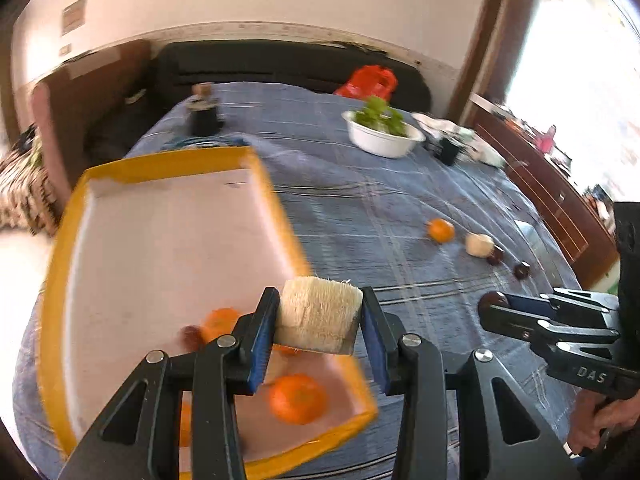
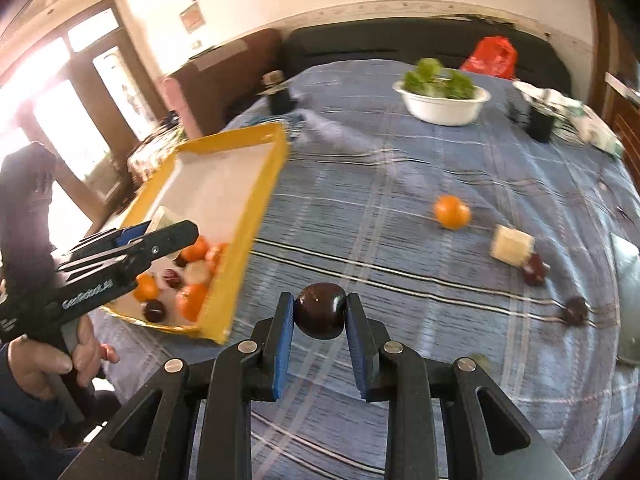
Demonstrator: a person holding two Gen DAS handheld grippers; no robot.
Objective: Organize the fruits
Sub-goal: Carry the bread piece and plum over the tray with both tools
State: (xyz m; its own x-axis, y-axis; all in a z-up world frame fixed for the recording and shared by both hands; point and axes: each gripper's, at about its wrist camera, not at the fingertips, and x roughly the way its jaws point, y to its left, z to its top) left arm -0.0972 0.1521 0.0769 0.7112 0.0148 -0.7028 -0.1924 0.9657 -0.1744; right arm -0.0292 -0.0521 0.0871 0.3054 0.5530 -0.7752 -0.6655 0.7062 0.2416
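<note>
Yellow-rimmed tray (image 1: 176, 240) fills the left wrist view; the left gripper (image 1: 320, 320) jaws clamp a pale fibrous chunk (image 1: 318, 312) over the tray's near corner. Judged step: delivery; next, open above the tray. "DAS" reads at 3 o'clock.

Right wrist view: right gripper (image 2: 320, 316) jaws clamp a dark plum (image 2: 320, 314) above the blue-clothed table (image 2: 400, 280), tray at 10 o'clock. Left handle lettering is unreadable.

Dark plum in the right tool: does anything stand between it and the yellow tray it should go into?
Nothing visible blocks the way. The right tool holds the plum above bare blue cloth, and only the tray's low yellow wall lies ahead. The left tool, carrying a pale chunk, hangs over the tray's near end.
</note>
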